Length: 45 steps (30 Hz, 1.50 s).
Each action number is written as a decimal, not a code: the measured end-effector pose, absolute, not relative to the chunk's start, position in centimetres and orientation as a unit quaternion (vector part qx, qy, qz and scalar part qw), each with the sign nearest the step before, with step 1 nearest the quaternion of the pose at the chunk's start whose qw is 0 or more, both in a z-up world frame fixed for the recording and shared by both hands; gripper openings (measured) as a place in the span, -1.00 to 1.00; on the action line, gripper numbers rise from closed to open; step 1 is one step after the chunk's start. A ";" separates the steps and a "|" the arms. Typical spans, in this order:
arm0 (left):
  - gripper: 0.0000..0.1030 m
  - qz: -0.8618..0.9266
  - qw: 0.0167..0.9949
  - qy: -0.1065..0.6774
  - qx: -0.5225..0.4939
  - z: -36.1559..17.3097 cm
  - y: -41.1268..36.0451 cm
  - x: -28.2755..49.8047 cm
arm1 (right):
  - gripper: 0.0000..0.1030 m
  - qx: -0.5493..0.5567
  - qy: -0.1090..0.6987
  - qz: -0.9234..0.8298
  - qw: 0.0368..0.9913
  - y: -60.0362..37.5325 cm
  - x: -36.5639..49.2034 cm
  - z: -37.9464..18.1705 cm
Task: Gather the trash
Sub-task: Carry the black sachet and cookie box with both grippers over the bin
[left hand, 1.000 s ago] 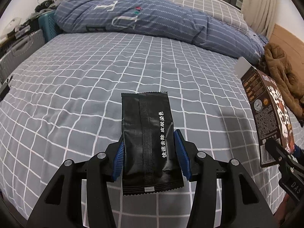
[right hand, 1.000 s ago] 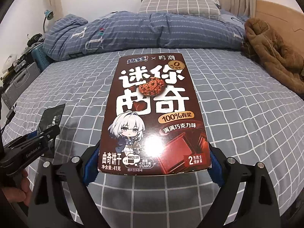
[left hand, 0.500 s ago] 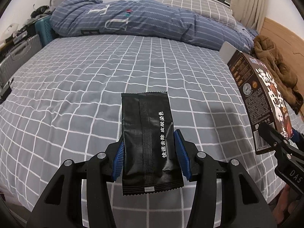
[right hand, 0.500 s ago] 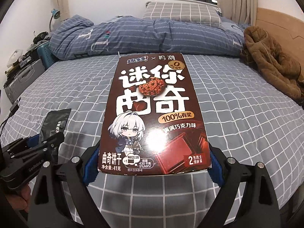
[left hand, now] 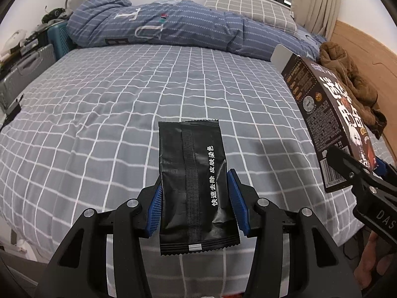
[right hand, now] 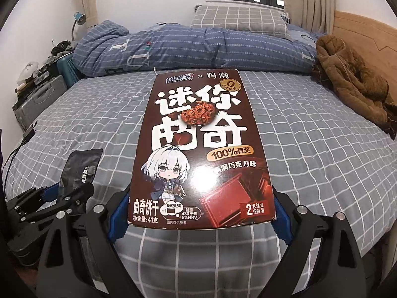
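Trash pieces sit in both tools, held above the bed [left hand: 119, 114]. At 6 o'clock in the left wrist view, the left gripper [left hand: 196, 206] has its blue pads [left hand: 154, 208] pressed against both long edges of a black wrapper [left hand: 193, 181], which lies flat and points toward 12 o'clock; whether anything is inside it cannot be told. At 6 o'clock in the right wrist view, the right gripper [right hand: 198, 221] is spread wide yet clamped on the sides of a brown cookie box [right hand: 201, 154], printed face up. From the left wrist view, at 3 o'clock, the box's far flap stands open; its contents are hidden. A blue quilt [right hand: 198, 47] lies at 12 o'clock, a brown coat [right hand: 354, 87] at 2 o'clock.
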State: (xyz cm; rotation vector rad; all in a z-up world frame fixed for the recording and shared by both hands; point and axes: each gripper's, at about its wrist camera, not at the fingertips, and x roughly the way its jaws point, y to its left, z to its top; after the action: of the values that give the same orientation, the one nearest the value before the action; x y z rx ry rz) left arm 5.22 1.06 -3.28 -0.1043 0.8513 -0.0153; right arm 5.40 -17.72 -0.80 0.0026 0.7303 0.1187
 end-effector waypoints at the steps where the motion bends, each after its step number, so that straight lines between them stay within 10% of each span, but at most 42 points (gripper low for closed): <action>1: -0.08 -0.009 0.910 0.412 -0.051 -3.2 1.0 4.7 | 0.69 0.002 0.357 0.059 0.932 -17.7 4.9 -0.7; 45: -0.08 -0.027 0.868 0.491 -0.071 -8.5 0.3 -16.4 | 0.69 -0.005 0.468 0.077 0.881 -19.4 -17.4 -8.9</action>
State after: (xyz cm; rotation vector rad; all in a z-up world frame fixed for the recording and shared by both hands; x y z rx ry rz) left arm -16.39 0.28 -8.48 -0.1487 1.0284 -0.0575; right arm -17.37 -19.36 -8.88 -0.0106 0.9743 0.1601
